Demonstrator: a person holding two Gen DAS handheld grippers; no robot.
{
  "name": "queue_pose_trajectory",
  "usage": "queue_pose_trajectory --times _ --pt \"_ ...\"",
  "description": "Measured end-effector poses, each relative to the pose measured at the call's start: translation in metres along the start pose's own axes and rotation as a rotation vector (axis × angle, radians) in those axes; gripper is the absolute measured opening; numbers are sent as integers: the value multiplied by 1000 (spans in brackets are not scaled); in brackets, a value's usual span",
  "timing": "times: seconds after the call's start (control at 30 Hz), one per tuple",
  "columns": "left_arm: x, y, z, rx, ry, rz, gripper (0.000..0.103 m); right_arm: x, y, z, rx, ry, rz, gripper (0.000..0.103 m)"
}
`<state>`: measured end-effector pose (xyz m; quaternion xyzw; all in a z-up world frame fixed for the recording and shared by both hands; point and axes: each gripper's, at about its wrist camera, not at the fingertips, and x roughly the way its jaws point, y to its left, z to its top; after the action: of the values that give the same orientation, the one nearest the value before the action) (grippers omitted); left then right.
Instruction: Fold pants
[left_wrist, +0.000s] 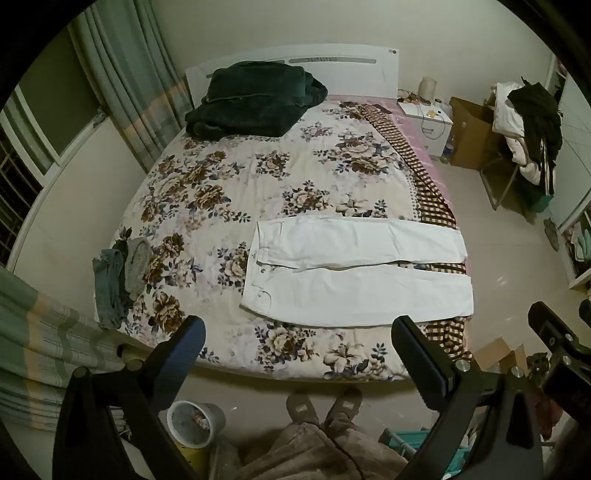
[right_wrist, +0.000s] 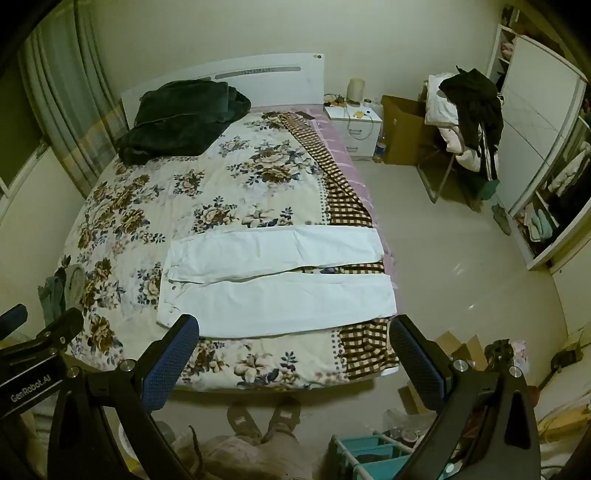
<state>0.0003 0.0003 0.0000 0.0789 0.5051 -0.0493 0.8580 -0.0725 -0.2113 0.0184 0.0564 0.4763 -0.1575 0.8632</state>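
Observation:
White pants (left_wrist: 354, 269) lie flat on the floral bedspread (left_wrist: 221, 192), near the foot of the bed, waist to the left and both legs stretched to the right, side by side. They also show in the right wrist view (right_wrist: 277, 280). My left gripper (left_wrist: 299, 354) is open and empty, held above the bed's near edge, apart from the pants. My right gripper (right_wrist: 295, 354) is open and empty, also short of the pants. The right gripper also shows at the right edge of the left wrist view (left_wrist: 554, 332).
A dark green blanket (left_wrist: 251, 99) lies at the headboard. Grey-blue clothes (left_wrist: 118, 273) sit at the bed's left edge. A nightstand (left_wrist: 428, 122), cardboard box (left_wrist: 472, 133) and clothes-laden chair (left_wrist: 528, 129) stand right. A bin (left_wrist: 195, 421) and the person's slippers (left_wrist: 325, 406) are below.

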Motion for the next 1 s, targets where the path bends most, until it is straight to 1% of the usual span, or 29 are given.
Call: queue_pose_trajectory --times 0.23,0.43,0.47,0.7,1.0 --pt "1 -1 0 5 -12 16 103 0 0 0 2 1 6 103" --pt "4 -8 3 7 -11 13 103 1 -1 0 2 5 6 103" --pt "0 -3 4 0 -14 14 103 1 -1 0 3 6 6 103" --pt "-1 -5 4 -2 -16 15 103 4 7 3 -1 3 4 103" --pt "-3 -6 7 -2 -21 14 103 4 6 5 0 2 7 103"
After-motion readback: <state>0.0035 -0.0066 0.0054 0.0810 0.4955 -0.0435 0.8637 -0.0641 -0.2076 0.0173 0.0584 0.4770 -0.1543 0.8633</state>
